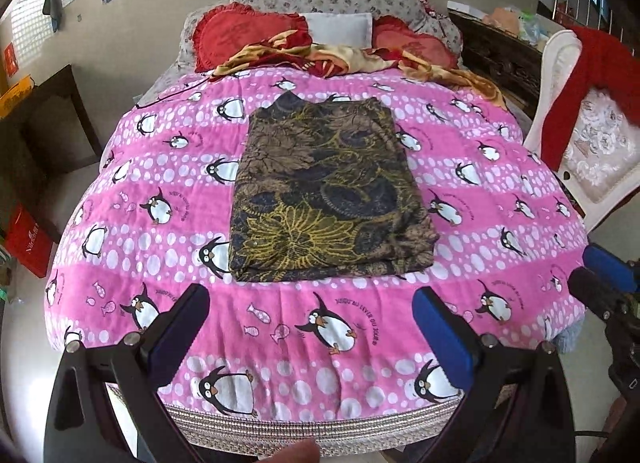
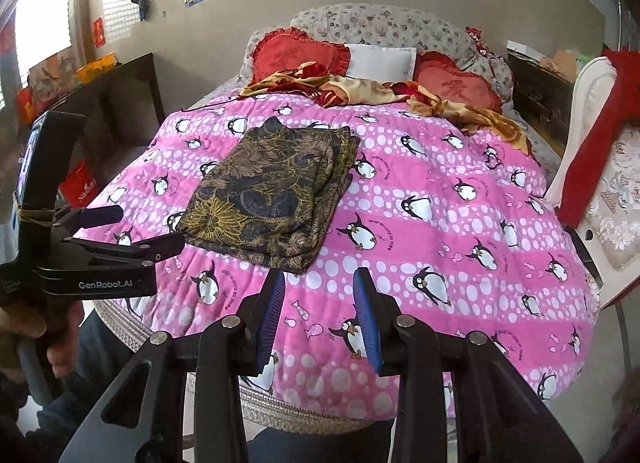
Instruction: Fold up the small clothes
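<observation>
Both grippers are hanging above the near end of the bed, holding nothing. The left gripper point(image 1: 310, 327) is standing wide open over the quilt point(image 1: 500, 191), its fingers point(image 1: 178, 333) well apart. The right gripper point(image 2: 320, 315) is sitting partly open, a narrow gap showing between its blue pads, with only quilt behind it.

The garment point(image 1: 328, 191), a dark cloth with gold and brown flowers, is lying just beyond the fingers in the middle of the pink penguin quilt. It is already looking folded into a neat rectangle, with stacked layers showing along its right edge. By my judgement the fold is nearly or wholly done, so the step in hand is either one last fold or leaving it be. If another fold is wanted, it is worth gripping the two near corners through all layers at once, lifting evenly and laying them onto the far edge, so the stack is not sliding askew on the soft quilt.

Farther on, a crumpled red and gold blanket point(image 1: 320, 57) is lying across the bed, with red cushions point(image 1: 240, 33) and a white pillow point(image 1: 340, 29) behind it. A white chair point(image 1: 580, 135) draped in red cloth is standing to the right, and dark furniture to the left against a beige wall.
</observation>
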Available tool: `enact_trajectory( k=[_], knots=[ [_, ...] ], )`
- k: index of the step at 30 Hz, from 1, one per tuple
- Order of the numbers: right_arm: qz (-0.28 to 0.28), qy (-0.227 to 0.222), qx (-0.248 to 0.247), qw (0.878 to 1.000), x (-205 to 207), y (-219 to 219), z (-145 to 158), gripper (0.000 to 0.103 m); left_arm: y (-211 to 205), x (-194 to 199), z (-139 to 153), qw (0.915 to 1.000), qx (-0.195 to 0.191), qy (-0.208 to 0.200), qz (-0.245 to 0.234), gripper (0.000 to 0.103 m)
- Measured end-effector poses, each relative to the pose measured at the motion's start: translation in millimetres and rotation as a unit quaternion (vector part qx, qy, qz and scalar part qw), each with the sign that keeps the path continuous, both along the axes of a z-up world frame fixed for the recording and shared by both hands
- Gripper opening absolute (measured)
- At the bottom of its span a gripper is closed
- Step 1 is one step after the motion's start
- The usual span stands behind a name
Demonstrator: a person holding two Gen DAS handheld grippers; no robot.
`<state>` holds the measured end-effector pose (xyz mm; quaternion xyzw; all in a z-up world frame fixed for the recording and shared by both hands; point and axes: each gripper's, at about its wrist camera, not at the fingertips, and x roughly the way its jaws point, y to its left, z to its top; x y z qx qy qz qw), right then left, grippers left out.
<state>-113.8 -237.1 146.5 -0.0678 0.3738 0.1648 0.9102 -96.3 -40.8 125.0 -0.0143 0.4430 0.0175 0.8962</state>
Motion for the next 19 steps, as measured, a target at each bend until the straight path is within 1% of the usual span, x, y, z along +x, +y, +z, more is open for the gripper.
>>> enact_trajectory(
  k=[6,12,16,19],
  knots=[
    [-0.002,0.005,0.0,1.0,2.7,-3.0,-3.2,0.021,-2.5,6.2,-3.0,1.0,-0.004,0.008,-0.002,0.103],
    [-0.002,0.013,0.006,1.0,13.4,-0.2,-9.3,0.021,-2.6,17.8,-17.1,0.9996,-0.013,0.026,-0.002,0.103],
    [-0.001,0.017,0.004,1.0,18.8,3.8,-12.6,0.021,-0.9,19.2,-22.2,0.9993,-0.028,0.023,-0.004,0.103],
    [0.001,0.022,0.001,1.0,22.5,6.6,-15.5,0.021,-0.1,20.7,-24.5,0.9995,-0.026,0.019,-0.004,0.103]
  ],
)
